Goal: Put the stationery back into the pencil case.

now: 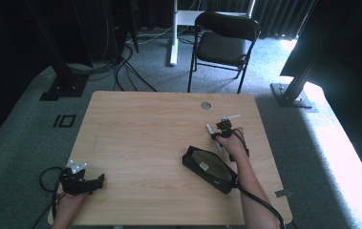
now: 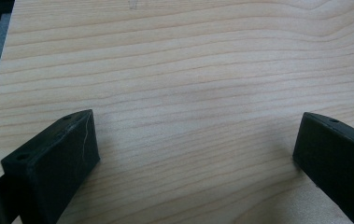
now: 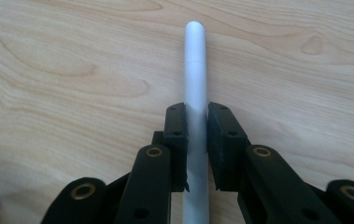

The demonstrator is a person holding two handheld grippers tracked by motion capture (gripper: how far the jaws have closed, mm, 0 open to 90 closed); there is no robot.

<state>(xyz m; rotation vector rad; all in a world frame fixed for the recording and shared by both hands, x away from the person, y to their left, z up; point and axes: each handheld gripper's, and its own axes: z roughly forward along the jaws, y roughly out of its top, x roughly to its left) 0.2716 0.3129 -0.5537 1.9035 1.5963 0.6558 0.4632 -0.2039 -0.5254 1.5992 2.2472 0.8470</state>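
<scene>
Right tongs (image 3: 196,135) clamped on white pen (image 3: 195,70) near the desk's (image 1: 140,138) right edge, beside the open black case (image 1: 209,168). Left tongs (image 2: 195,149) apart, idle. Grasp step; next likely lift toward the case.

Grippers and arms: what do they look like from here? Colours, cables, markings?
Both grippers are matte black with blocky rectangular jaws. The right gripper has linkage arms with brass-coloured pivot rivets and small screw holes in its pads. The left gripper carries a grey three-cornered plate on top, and one jaw shows a thin pale scratch. A black cable trails from each. Forearms are bare, no sleeves visible.
</scene>
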